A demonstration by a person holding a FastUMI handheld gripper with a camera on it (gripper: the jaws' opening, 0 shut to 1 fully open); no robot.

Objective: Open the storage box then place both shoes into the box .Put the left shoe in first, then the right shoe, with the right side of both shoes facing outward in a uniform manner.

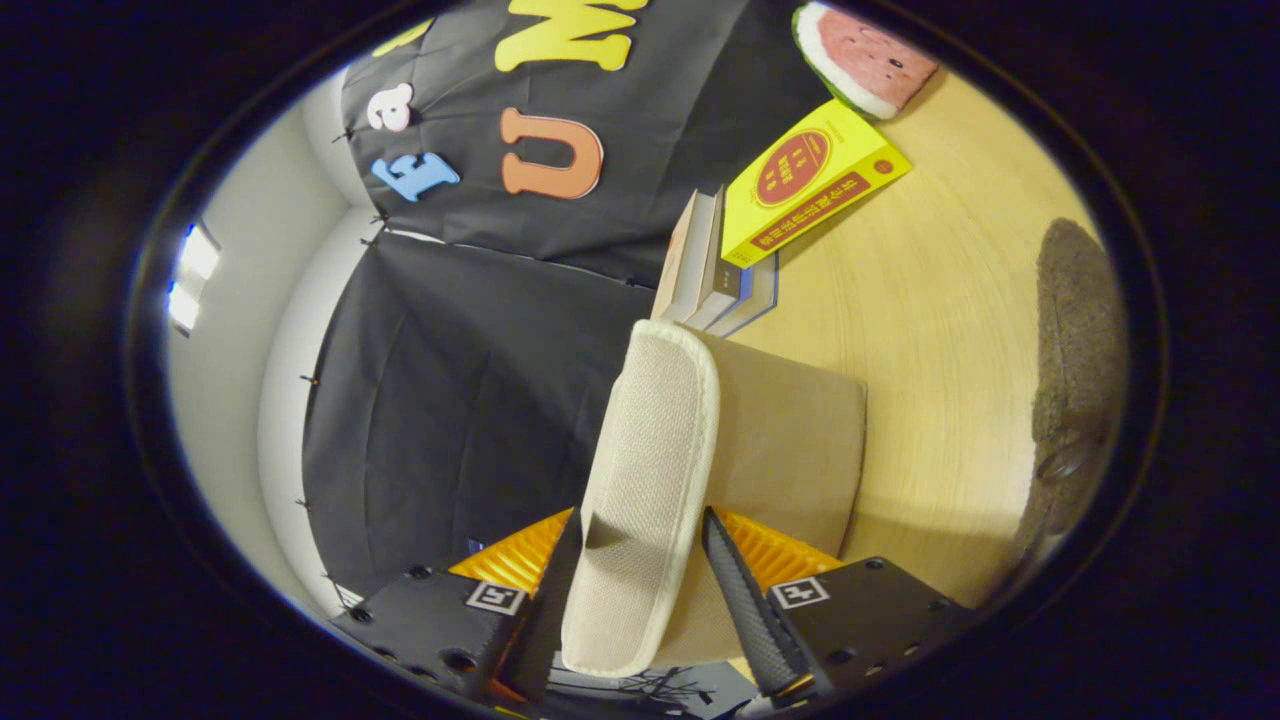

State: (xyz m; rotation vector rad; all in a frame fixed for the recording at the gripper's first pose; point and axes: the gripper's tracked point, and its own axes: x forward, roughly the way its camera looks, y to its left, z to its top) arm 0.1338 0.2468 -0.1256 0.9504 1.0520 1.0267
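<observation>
The slipper [650, 480] sits between the two fingers of the gripper [645, 590], which press on it. Beyond it, books [815, 185] lie on the table [940, 330], with a watermelon toy [865, 58] behind them.

Gripper view: fisheye camera mounted on the claw [640, 585], looking forward along its two fingers, rolled sideways. A slipper [645, 480] sits very near the lens; the desk [940, 330] and books [715, 265] lie farther ahead.
</observation>
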